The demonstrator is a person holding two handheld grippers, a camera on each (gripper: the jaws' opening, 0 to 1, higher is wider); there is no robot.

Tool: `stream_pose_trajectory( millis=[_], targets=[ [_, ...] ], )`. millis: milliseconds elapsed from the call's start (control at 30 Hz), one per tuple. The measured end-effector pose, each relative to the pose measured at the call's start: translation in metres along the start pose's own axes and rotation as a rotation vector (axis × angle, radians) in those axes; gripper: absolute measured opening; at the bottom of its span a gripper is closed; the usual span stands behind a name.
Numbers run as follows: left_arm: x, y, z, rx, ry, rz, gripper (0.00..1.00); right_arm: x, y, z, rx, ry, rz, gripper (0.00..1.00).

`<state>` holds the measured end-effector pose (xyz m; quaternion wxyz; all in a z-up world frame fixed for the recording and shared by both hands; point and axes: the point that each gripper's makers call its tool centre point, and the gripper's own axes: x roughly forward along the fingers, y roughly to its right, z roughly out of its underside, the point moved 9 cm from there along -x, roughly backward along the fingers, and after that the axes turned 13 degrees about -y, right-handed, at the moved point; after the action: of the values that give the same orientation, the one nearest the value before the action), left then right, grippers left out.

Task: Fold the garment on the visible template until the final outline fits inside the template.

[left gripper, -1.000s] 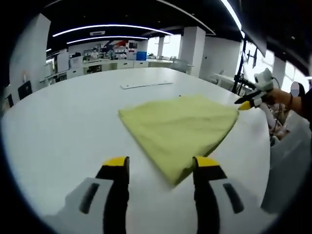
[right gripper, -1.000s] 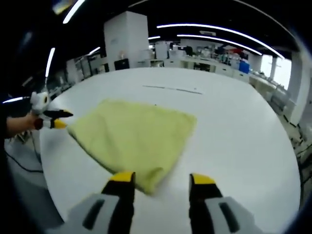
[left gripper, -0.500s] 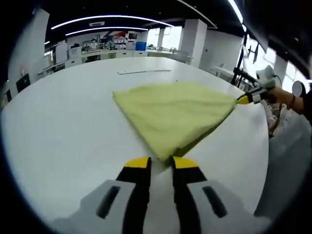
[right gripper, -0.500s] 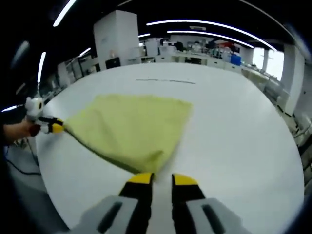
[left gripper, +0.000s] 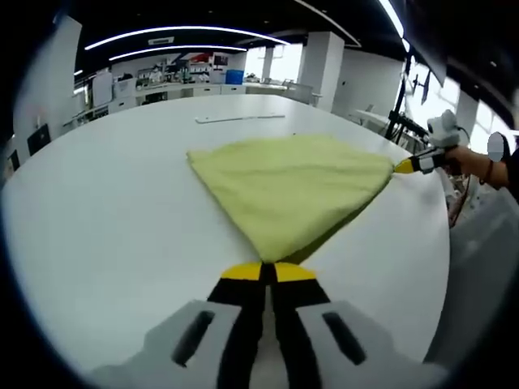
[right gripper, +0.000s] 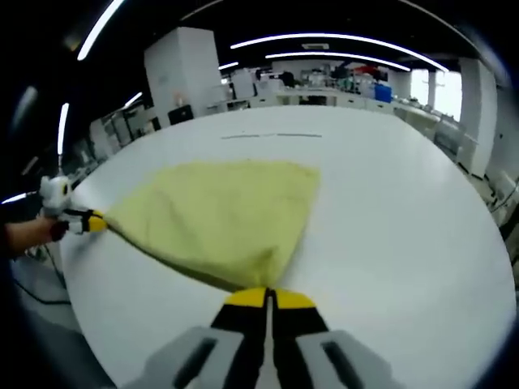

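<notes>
Two near corners of the yellow garment (left gripper: 292,190), spread on the white worktop (left gripper: 105,211), were clamped by the left gripper (left gripper: 268,272) and right gripper (right gripper: 268,298) (jaws closed on cloth), so a lift-and-fold away seemed called for next.

The yellow garment's (left gripper: 292,190) near corner passes out of sight between the closed jaws of the left gripper (left gripper: 269,272); in the right gripper view another corner vanishes the same way into the right gripper (right gripper: 268,298). The thin strip (left gripper: 240,118) lying farther off on the bench (left gripper: 105,211) is too small to identify. The person's hand (right gripper: 28,232) is cut off by the edge of the right gripper view.
</notes>
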<state>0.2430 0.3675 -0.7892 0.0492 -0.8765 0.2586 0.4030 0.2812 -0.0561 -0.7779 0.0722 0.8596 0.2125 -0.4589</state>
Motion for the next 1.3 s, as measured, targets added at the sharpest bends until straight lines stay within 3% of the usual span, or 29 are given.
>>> stream_pose_trajectory(
  millis=[233,400,600,800,1067,1200,1300],
  targets=[
    [-0.001,-0.002,0.0,0.007,0.014,0.001,0.0,-0.015,0.005,-0.012,-0.224,0.015,0.05,0.0],
    [-0.002,-0.001,-0.002,0.013,0.016,-0.002,0.0,-0.027,0.003,-0.025,-0.303,0.084,0.028,0.0],
    [-0.001,0.0,-0.002,0.016,0.008,-0.003,0.0,-0.023,0.003,-0.015,-0.324,0.029,-0.016,0.0],
    [-0.002,-0.002,-0.001,0.03,0.005,-0.004,0.0,-0.012,0.006,-0.001,-0.296,-0.018,-0.04,0.0],
    [-0.005,-0.001,-0.001,0.049,-0.005,-0.002,0.0,-0.004,0.007,0.01,-0.249,-0.029,-0.063,0.0],
    [-0.006,-0.001,-0.001,0.048,-0.01,-0.001,0.0,-0.002,0.007,0.014,-0.205,-0.029,-0.09,0.0],
    [-0.006,0.0,-0.001,0.044,-0.011,-0.001,0.0,-0.003,0.006,0.016,-0.116,0.004,-0.105,0.0]
  ],
)
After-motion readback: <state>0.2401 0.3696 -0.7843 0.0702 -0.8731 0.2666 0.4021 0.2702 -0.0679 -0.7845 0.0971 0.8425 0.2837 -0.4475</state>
